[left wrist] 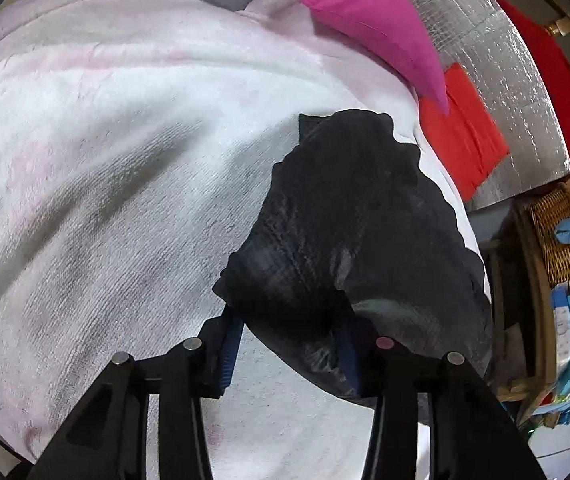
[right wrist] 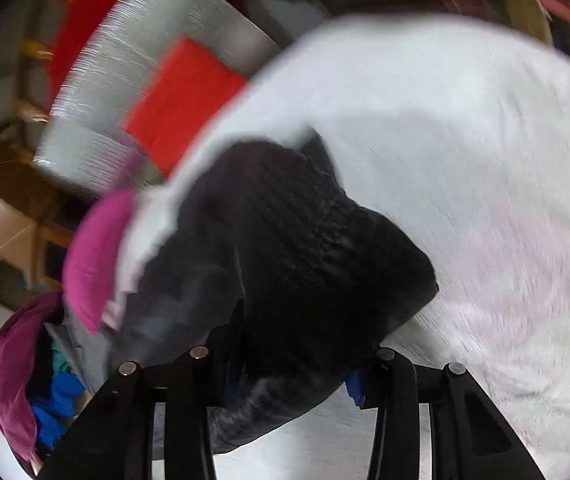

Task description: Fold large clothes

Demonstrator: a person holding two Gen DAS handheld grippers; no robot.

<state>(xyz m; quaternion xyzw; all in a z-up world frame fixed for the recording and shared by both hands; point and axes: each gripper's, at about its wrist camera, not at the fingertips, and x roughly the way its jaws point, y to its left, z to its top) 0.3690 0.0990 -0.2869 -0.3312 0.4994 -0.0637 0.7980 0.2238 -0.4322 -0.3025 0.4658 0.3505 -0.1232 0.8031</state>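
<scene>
The black garment [left wrist: 349,232] lies bunched on a white, faintly pink towel-like cover [left wrist: 125,152] that spreads across most of the work surface. It sits near the cover's right edge in the left wrist view.

The left gripper [left wrist: 291,354] points down at the cloth with its 2 blue-padded fingers [left wrist: 229,356] partly closed. The near end of the garment fills the gap between them, draping over the right finger, and the pads appear to pinch a fold of the fabric — the cloth hides the contact itself.

In the right wrist view the picture is smeared by motion. The right gripper [right wrist: 291,376] is likewise partly closed, and the same black garment [right wrist: 285,248] is heaped over and between its fingers, one blue pad [right wrist: 355,388] peeking out at the right. It seems to grip the fabric, though the blur leaves the contact unclear.

Beyond the cover lie a magenta cushion [left wrist: 369,16], a red cloth [left wrist: 465,128] on a silver quilted mat [left wrist: 497,80], and a wicker basket [left wrist: 561,236] at the right.
</scene>
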